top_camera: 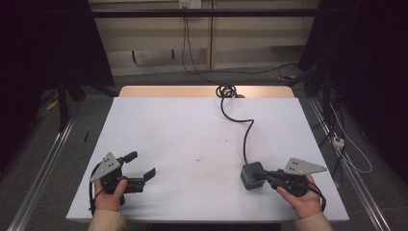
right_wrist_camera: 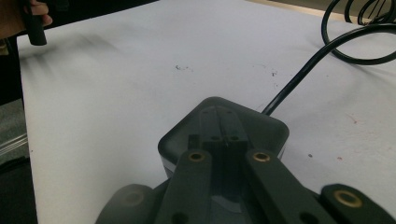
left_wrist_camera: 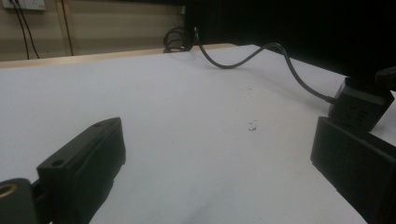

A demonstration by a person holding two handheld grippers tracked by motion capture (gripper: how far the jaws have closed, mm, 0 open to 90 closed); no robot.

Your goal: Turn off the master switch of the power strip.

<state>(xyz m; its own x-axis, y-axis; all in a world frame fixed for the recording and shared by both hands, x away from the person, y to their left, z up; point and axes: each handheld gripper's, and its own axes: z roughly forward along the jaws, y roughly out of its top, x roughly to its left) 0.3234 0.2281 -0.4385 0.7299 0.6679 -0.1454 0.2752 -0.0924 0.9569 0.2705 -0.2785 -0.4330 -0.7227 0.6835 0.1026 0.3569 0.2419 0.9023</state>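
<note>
A dark grey cube-shaped power block [top_camera: 249,176] sits near the front right of the white table [top_camera: 192,125]. Its black cable [top_camera: 247,131] runs back to a coil [top_camera: 226,90] at the far edge. My right gripper [top_camera: 258,174] is shut, and its tips lie over the block's glossy top [right_wrist_camera: 261,123], right gripper [right_wrist_camera: 223,139]; nothing shows between the jaws. At the front left my left gripper [top_camera: 142,164] stands open with nothing between its fingers. In the left gripper view, the left gripper [left_wrist_camera: 217,135] faces bare table, with the block [left_wrist_camera: 359,105] and cable [left_wrist_camera: 280,56] off to the right.
A strip of wooden tabletop [top_camera: 207,91] shows behind the white sheet. Metal rails [top_camera: 43,163] run along the floor on both sides, and loose cables [top_camera: 353,159] lie on the floor at the right. A wall socket [top_camera: 189,4] is at the back.
</note>
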